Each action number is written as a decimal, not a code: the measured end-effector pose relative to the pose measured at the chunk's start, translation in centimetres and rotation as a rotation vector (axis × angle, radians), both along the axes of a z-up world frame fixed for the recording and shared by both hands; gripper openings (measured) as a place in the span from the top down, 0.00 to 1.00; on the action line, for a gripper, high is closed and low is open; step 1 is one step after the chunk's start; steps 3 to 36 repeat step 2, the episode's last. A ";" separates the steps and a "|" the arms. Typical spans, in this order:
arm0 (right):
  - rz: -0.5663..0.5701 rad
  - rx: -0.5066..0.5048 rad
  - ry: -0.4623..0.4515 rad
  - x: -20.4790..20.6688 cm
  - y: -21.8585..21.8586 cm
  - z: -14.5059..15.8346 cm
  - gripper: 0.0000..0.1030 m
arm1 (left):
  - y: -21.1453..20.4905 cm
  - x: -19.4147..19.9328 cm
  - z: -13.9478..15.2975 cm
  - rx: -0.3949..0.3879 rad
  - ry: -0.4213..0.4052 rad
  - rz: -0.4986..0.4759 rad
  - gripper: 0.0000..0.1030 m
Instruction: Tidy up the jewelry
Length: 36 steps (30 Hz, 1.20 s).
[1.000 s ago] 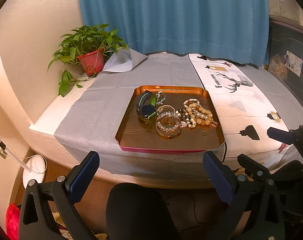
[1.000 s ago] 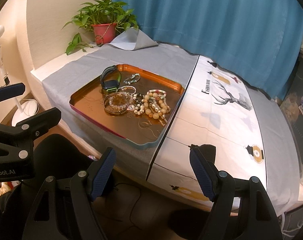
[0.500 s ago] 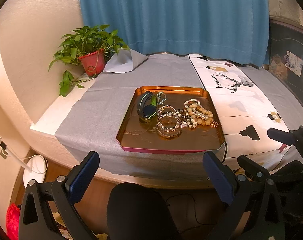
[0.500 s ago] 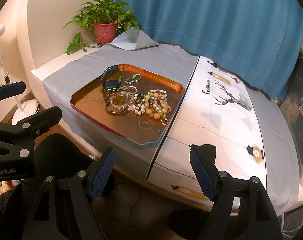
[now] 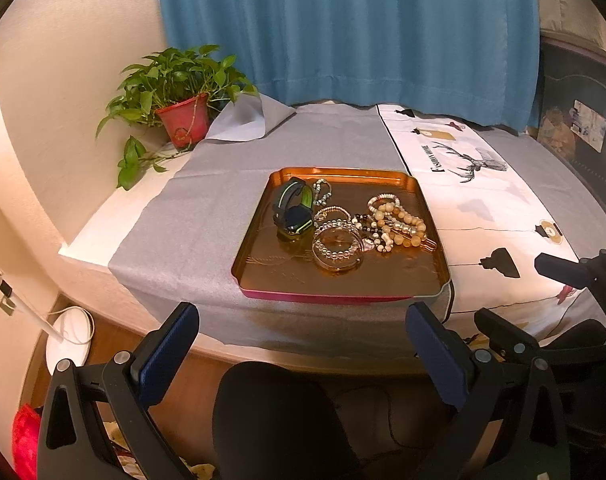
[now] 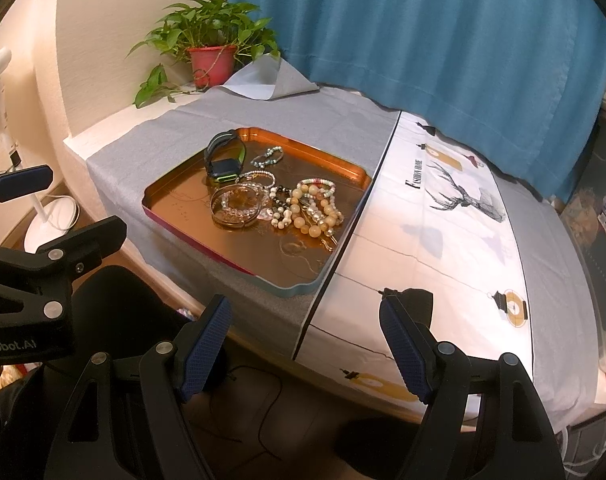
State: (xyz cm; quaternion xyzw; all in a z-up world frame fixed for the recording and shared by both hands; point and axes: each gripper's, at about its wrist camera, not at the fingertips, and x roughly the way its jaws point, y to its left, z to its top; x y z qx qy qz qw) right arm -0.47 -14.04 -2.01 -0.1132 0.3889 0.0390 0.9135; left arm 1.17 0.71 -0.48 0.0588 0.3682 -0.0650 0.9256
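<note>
The bracelets [image 5: 395,220] and a watch [image 5: 293,210] lie in a heap in the tray [image 5: 343,292] on the table. The left gripper [image 5: 303,344] and right gripper [image 6: 305,336] are wide apart, holding nothing, near the table's edge

Black-framed tool [image 6: 305,344] with blue ribbed pads [image 6: 207,346], silver screws

The left tongs [image 5: 301,346] hang with jaws spread wide, nothing between them. Beside them, the right tongs [image 6: 305,342] likewise gape empty, tilted downward.
</note>
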 end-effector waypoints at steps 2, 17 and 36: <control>0.003 0.000 -0.002 -0.2 -0.1 0.2 0.25 | 0.1 0.1 0.0 -0.002 0.003 0.000 0.00; 0.003 0.000 -0.002 -0.2 -0.1 0.2 0.25 | 0.1 0.1 0.0 -0.002 0.003 0.000 0.00; 0.003 0.000 -0.002 -0.2 -0.1 0.2 0.25 | 0.1 0.1 0.0 -0.002 0.003 0.000 0.00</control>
